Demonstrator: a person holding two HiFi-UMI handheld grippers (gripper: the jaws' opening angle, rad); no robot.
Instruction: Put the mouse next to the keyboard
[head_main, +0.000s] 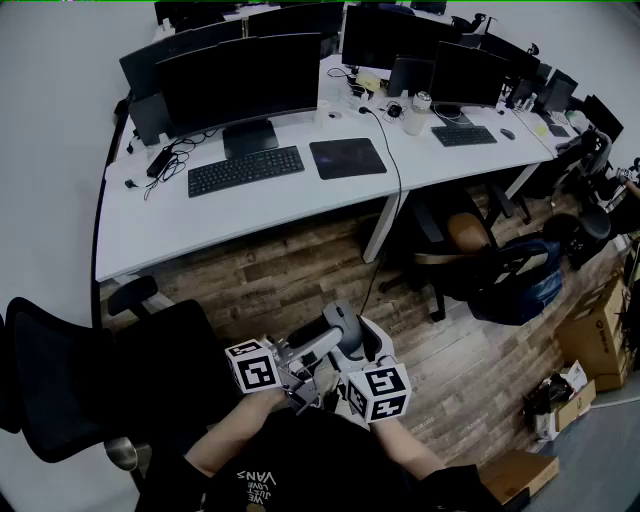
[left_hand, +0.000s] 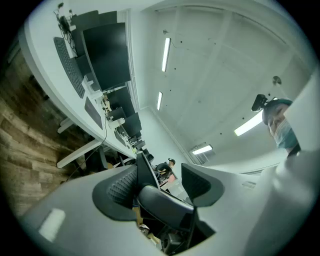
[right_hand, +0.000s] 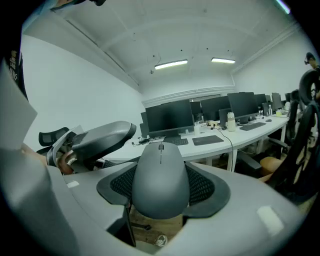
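Observation:
A grey mouse (right_hand: 160, 180) fills the gap between the pads of my right gripper (right_hand: 161, 189), which is shut on it. In the head view the mouse (head_main: 346, 330) is held low, close to the person's body and well short of the white desk (head_main: 200, 225). The black keyboard (head_main: 245, 170) lies on that desk in front of a monitor (head_main: 240, 85), with a dark mouse pad (head_main: 347, 158) to its right. My left gripper (head_main: 322, 343) reaches in from the left beside the mouse. Its jaws stand wide apart (left_hand: 157, 182); a dark rounded shape (left_hand: 165, 205) sits just ahead of them, untouched by the pads.
A black office chair (head_main: 60, 390) stands at the lower left. Another chair with a blue backpack (head_main: 515, 280) is right of the desk leg (head_main: 385, 225). Cardboard boxes (head_main: 590, 330) line the right side. A cable (head_main: 398, 180) hangs over the desk edge. A second keyboard (head_main: 463, 135) lies further right.

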